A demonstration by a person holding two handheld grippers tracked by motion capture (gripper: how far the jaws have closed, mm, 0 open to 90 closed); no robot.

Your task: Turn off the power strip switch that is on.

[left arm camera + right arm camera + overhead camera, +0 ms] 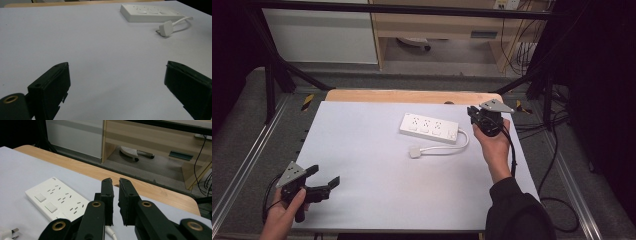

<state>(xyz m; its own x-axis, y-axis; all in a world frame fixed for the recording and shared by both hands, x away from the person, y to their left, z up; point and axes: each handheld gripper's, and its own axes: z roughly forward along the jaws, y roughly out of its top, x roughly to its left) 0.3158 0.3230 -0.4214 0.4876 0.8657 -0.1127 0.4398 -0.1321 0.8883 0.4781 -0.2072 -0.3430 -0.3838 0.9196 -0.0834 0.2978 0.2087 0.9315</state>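
While I hold both tools over the white table cover [377, 190], my right gripper [473, 113] sits at the far right of the table, just beside the right end of the white power strip [430, 128]. In the right gripper view its two black jaws stand nearly together, with only a thin slit between the pads and nothing caught in it; they hover above the strip's cord end, and I cannot tell whether they touch anything. The strip lies flat on the cover, toward the far side and right of centre, its sockets and switches facing up. Its white cable [447, 147] loops out from the right end and curls back along the near side, ending in the plug [414, 152], which rests on the cover just in front of the strip. My left gripper [323, 178] is at the near left corner, well apart from the strip. In the left gripper view its jaws are spread wide with bare cover between them.
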